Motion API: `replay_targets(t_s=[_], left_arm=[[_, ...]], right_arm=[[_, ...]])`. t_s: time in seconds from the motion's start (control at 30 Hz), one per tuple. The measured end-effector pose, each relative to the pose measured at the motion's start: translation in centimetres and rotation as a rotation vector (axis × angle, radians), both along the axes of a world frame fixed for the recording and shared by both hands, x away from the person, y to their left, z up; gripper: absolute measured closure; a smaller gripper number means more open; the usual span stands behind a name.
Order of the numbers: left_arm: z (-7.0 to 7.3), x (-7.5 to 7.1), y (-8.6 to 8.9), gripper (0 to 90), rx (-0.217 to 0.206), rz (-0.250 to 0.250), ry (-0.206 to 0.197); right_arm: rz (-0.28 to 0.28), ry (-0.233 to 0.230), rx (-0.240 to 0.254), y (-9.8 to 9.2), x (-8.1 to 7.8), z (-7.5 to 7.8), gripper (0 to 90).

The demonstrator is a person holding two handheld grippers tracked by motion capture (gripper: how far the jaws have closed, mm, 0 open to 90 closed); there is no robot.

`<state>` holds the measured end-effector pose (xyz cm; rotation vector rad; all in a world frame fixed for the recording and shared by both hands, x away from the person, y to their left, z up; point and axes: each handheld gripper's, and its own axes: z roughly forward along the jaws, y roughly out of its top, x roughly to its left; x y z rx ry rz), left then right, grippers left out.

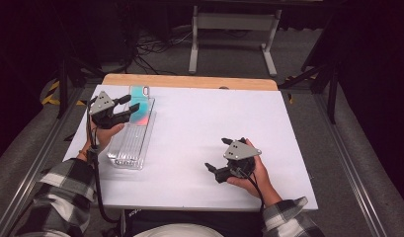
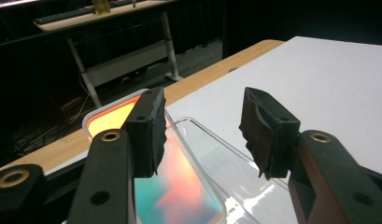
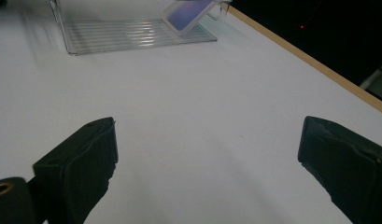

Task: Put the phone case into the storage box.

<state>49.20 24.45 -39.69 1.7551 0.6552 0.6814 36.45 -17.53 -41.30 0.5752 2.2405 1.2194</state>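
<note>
A phone [image 1: 140, 106] with a shimmering teal and orange face lies tilted at the far end of a clear ribbed plastic tray [image 1: 130, 143] on the left of the white table. My left gripper [image 1: 132, 103] hovers just above it, open. In the left gripper view the phone [image 2: 179, 186] lies under the left jaw, the tray [image 2: 235, 163] shows through the gap, and the left gripper [image 2: 202, 126] presses on nothing. My right gripper [image 1: 216, 153] rests low over bare table at the front right, wide open. In its own view the right gripper [image 3: 207, 149] faces the tray [image 3: 123, 35] and phone [image 3: 191, 11].
A white sheet covers the table, leaving a wooden strip [image 1: 189, 81] along the far edge. Beyond it stands a white-legged desk frame [image 1: 234, 22] on a dark floor with cables. The person's plaid sleeves come in at the bottom corners.
</note>
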Motion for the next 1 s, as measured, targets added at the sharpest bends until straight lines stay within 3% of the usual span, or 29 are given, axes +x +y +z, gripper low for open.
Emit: replay_targets(t_s=[0.4, 1.0], left_arm=[[0.32, -0.43, -0.05, 45.5, 0.003, -0.004, -0.012], [0.17, -0.43, -0.47, 34.4, 0.0, -0.033, 0.01]], right_arm=[[-0.003, 0.0, 0.002, -0.02, 0.01, 0.02, 5.2], [0.003, -0.001, -0.003, -0.04, -0.01, 0.04, 5.2]])
